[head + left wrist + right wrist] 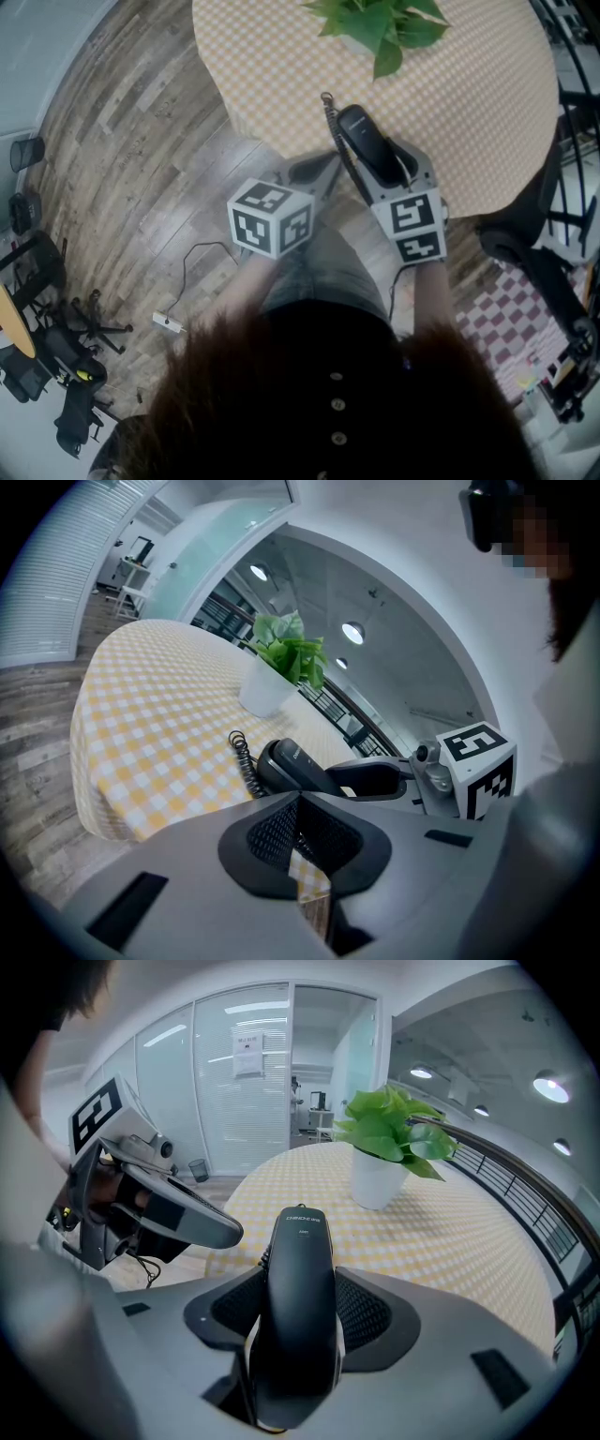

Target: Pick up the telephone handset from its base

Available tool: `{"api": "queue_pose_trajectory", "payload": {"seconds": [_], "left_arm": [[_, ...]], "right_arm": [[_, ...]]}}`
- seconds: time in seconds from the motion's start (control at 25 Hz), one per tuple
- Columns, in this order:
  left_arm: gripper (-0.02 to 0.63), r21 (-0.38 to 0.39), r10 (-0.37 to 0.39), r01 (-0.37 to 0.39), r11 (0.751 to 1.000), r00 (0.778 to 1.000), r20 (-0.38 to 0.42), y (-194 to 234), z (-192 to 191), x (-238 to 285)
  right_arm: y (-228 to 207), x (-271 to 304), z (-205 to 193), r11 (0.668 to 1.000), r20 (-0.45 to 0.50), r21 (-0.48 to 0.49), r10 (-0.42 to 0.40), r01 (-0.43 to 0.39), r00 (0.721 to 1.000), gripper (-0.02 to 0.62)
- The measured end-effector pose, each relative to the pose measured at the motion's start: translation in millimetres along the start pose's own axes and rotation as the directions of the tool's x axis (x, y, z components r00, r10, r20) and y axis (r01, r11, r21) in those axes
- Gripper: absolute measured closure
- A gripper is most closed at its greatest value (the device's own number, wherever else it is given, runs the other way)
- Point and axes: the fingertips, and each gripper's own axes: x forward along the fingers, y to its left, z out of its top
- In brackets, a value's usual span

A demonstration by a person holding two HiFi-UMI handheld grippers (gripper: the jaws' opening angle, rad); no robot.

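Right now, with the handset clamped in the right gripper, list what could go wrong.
The coiled cord trails from the handset toward the table; pulling farther may tauten it and tug whatever it joins, which is out of view.
The right gripper clamps the handset near one end; the long smooth body could pivot or slip.
The potted plant stands ahead; a forward swing might knock it.

Right claw [300, 1283] grips handset [301, 1237]; left claw [300, 803] closed.

Green potted plant [380, 23] stands top centre on the round checked desk [487, 103]; black telephone handset [364, 141] mid-frame, just below.
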Motion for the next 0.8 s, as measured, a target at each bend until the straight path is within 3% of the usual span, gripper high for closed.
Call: {"api": "queue_pose_trajectory", "payload": {"seconds": [0.8], "left_arm": [[0.600, 0.011, 0.034, -0.034, 0.999, 0.998, 0.055, 9, 19, -18]], "right_arm": [[-5, -8, 19, 0.999, 0.042, 0.000, -0.039, 0.039, 0.998, 0.359]]}}
